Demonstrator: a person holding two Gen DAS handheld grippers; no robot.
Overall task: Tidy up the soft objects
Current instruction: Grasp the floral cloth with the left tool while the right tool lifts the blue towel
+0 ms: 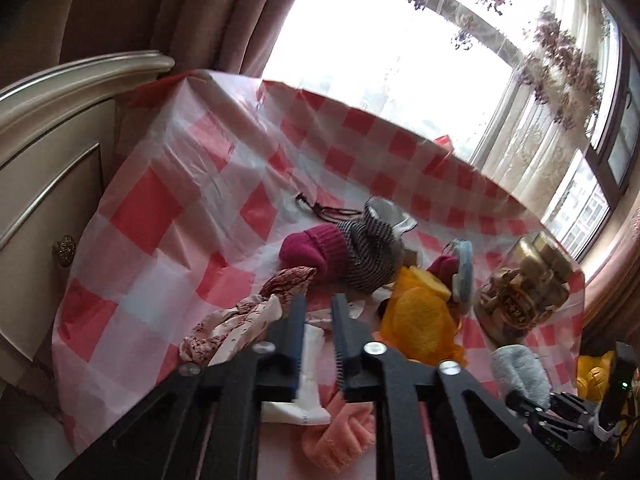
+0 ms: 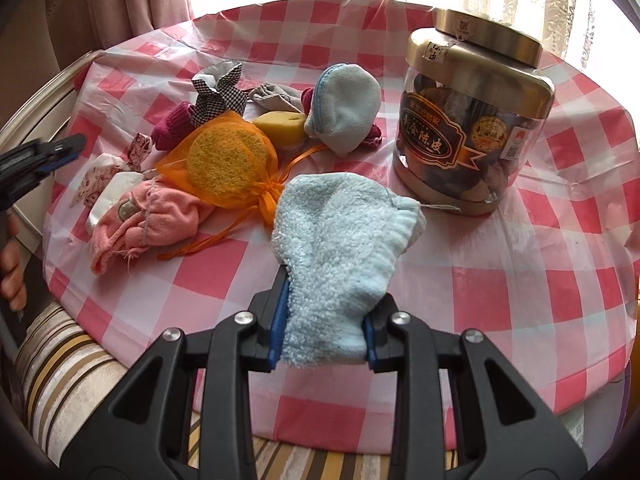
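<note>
Right claw clamped on a fluffy blue mitt, left claw hanging empty over the pile.

Our right claw (image 2: pixel 326 322) has its jaws pressed in on the cuff end of a pale blue terry mitt (image 2: pixel 340 240), fluffy and looped, whose far end droops toward the checked surface (image 2: pixel 500 280). Our left claw (image 1: pixel 318 320) has its jaws parted a narrow way with nothing between them, hovering over a white folded cloth (image 1: pixel 310 376) and a pink towel (image 1: pixel 340 432). Just beyond the mitt we see an orange mesh pouch (image 2: pixel 228 164) with a yellow sponge inside, a second pale blue mitt (image 2: pixel 346 108), a maroon knit piece (image 2: pixel 172 126) and a checked drawstring bag (image 2: pixel 218 98). A gold-lidded jar (image 2: pixel 472 112) stands upright to the right, apart from the heap.
</note>
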